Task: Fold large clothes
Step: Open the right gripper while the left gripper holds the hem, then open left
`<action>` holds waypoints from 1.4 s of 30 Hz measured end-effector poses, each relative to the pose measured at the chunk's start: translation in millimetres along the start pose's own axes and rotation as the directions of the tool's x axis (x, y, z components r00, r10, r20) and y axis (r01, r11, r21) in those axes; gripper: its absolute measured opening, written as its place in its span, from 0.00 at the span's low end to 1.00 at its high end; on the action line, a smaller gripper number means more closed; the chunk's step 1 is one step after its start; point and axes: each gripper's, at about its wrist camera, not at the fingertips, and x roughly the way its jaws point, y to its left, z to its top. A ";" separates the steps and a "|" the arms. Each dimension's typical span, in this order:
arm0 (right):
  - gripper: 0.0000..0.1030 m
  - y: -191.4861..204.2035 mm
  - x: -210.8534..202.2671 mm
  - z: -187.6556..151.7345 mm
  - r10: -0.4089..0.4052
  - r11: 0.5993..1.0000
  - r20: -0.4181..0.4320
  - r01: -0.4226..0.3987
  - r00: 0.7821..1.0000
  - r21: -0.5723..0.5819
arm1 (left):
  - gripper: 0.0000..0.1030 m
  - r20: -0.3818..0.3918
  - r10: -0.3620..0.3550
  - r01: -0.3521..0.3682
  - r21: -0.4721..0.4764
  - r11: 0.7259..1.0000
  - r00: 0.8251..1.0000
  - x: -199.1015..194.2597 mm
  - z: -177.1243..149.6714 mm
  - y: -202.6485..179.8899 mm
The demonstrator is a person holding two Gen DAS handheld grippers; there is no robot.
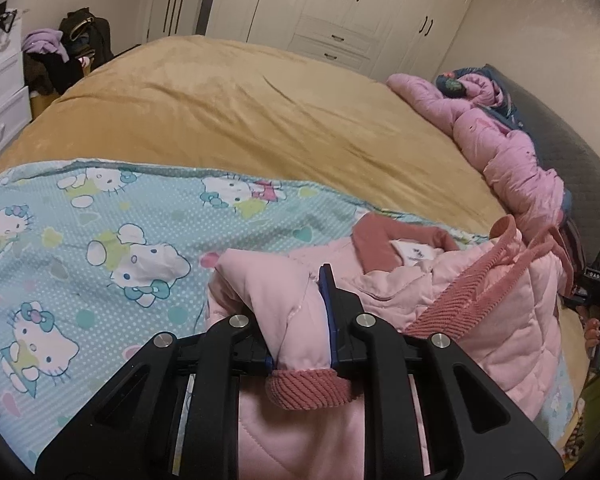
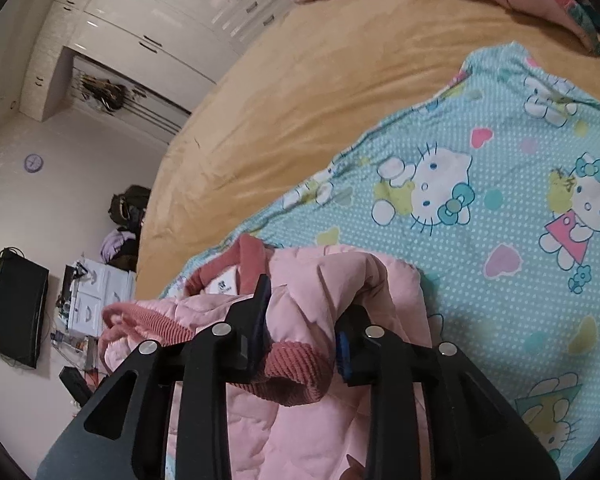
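A pink padded jacket (image 1: 440, 292) with darker corduroy trim lies bunched on a Hello Kitty sheet (image 1: 80, 240), collar and white label facing up. My left gripper (image 1: 296, 312) is shut on one sleeve, whose ribbed cuff (image 1: 312, 384) hangs back toward the camera; the fabric hides its left finger. In the right wrist view my right gripper (image 2: 300, 328) is shut on the other sleeve. That sleeve's cuff (image 2: 296, 364) sits between the fingers and the fabric drapes over the right one. The jacket's body (image 2: 160, 312) lies to the left.
The sheet covers the near part of a bed with a tan blanket (image 1: 240, 100). A pink quilt (image 1: 500, 140) is rolled along the right edge. A white drawer unit (image 1: 0, 92), piled clothes (image 1: 72, 48) and wardrobes (image 1: 340, 8) line the far side. A hand (image 1: 596, 328) shows at the right.
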 end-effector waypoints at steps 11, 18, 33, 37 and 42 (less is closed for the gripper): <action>0.89 19.5 -18.6 3.5 0.032 0.997 0.025 -0.030 0.999 -0.068 | 0.12 -0.026 0.003 -0.003 0.007 1.000 1.000 10.0 -1.9 0.3; 0.94 12.8 -23.0 -14.5 -0.076 0.978 0.084 0.090 0.994 -0.189 | 0.12 -0.024 0.003 -0.003 0.003 1.000 1.000 7.9 -1.0 -2.7; 0.90 7.8 17.2 -48.9 -0.150 0.950 0.023 0.151 0.988 -0.274 | 0.20 -0.029 0.016 -0.016 0.024 1.000 0.999 -9.9 3.3 -13.3; 0.91 10.4 13.3 -52.0 -0.157 0.948 0.022 0.157 0.987 -0.278 | 0.22 -0.031 0.039 -0.038 0.055 0.998 0.999 -15.8 2.2 -20.7; 0.91 8.5 3.2 -52.3 -0.142 0.955 0.012 0.140 0.990 -0.260 | 0.26 -0.041 0.025 -0.023 0.029 0.999 0.999 -25.3 3.8 -21.3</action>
